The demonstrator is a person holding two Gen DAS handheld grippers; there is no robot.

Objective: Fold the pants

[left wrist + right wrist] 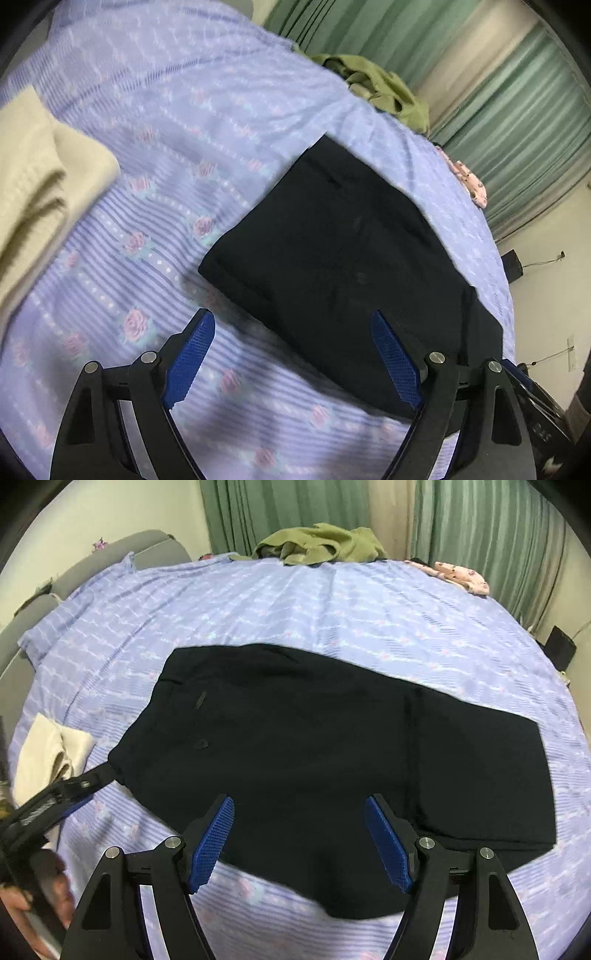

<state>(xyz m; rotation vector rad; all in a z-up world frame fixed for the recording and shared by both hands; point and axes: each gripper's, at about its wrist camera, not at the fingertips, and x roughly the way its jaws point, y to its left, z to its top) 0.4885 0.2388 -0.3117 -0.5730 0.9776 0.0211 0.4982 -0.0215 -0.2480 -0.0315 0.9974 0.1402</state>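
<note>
While both grippers gape empty, pants (332,760) lie folded on bed (332,602).
Left gripper (293,354) view crops them; right gripper (299,838) view shows all.

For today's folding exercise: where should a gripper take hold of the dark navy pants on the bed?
Grip the dark navy pants at the flat hem end, right of the fold seam, coming from the near edge; it lies free on the lilac bedsheet.

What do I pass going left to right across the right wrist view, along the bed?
Left gripper at the pants' edge → cream folded cloth → black pants → olive garment at the far edge → pink patterned cloth.
</note>
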